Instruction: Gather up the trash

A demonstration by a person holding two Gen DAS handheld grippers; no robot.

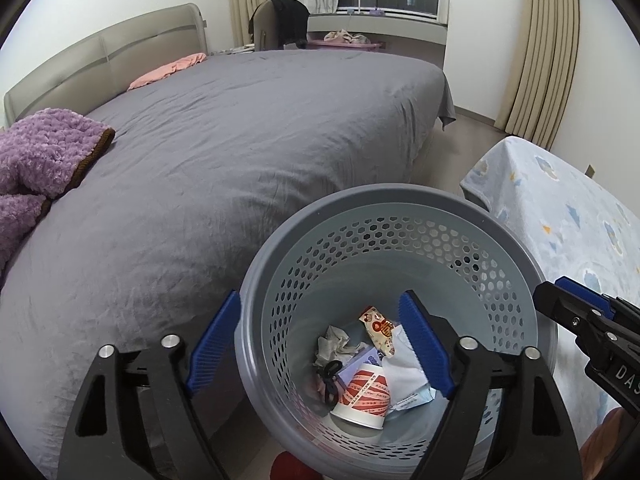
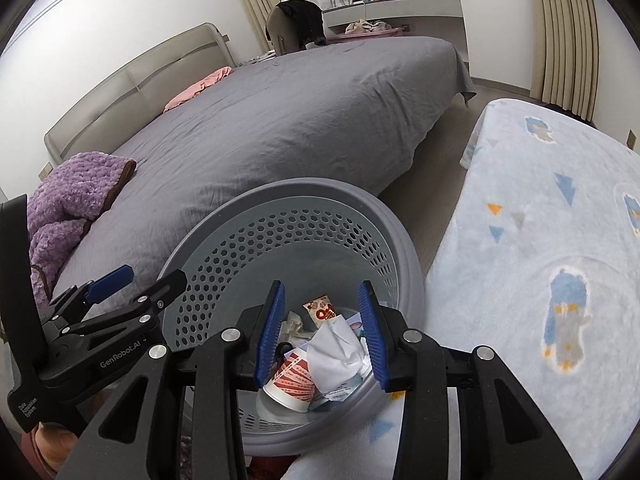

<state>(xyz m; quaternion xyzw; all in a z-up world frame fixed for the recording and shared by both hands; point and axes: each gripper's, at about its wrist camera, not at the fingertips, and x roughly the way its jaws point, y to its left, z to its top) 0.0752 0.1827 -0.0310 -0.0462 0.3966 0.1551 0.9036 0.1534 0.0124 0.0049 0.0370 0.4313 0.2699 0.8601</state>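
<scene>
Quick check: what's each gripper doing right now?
Left gripper: open, jaws straddling the bin wall, holding nothing.
Right gripper: open, empty, above the bin.

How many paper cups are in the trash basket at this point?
1: a red-and-white cup lies on its side at the bottom of the basket, beside white wrappers. More could be hidden beneath the other trash.

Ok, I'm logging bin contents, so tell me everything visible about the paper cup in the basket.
The paper cup is white with red-orange printed bands. It lies tipped on its side at the bottom of the grey perforated basket, open rim toward the cameras. It rests among crumpled tissue and white wrappers. Neither gripper touches it.
</scene>
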